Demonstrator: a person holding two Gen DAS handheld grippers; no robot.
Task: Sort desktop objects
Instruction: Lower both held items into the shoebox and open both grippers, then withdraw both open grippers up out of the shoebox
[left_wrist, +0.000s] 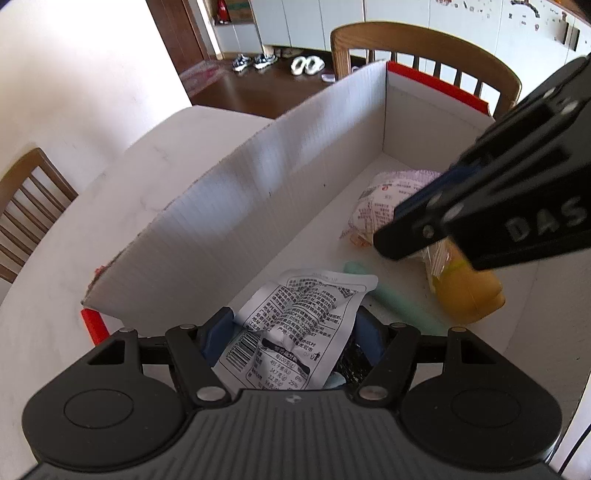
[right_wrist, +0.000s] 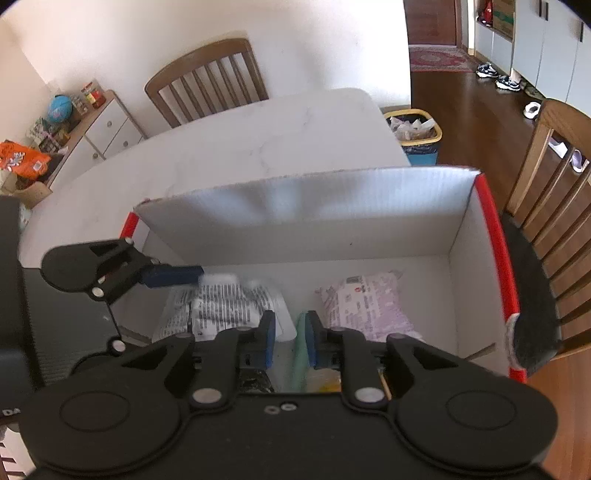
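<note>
A white corrugated box (left_wrist: 258, 184) with red outer edges stands on the table. My left gripper (left_wrist: 293, 328) is shut on a crumpled white printed packet (left_wrist: 306, 306) and holds it over the box's near end. One blue left finger (right_wrist: 173, 275) shows above that packet (right_wrist: 221, 306) in the right wrist view. My right gripper (right_wrist: 290, 332) hangs inside the box with a narrow gap between its pads and nothing pressed. Below it lie a yellow packet (left_wrist: 469, 291), a mint green stick (left_wrist: 388, 299) and a pink packet (left_wrist: 388, 199). The right gripper (left_wrist: 406, 221) reaches in from the right.
The white marble table (right_wrist: 277, 125) spreads beyond the box. Wooden chairs stand at its far side (right_wrist: 210, 70) and right (right_wrist: 554, 184). A yellow-rimmed bin (right_wrist: 413, 129) sits on the floor past the table corner, and a white cabinet (right_wrist: 107, 125) stands at the far left.
</note>
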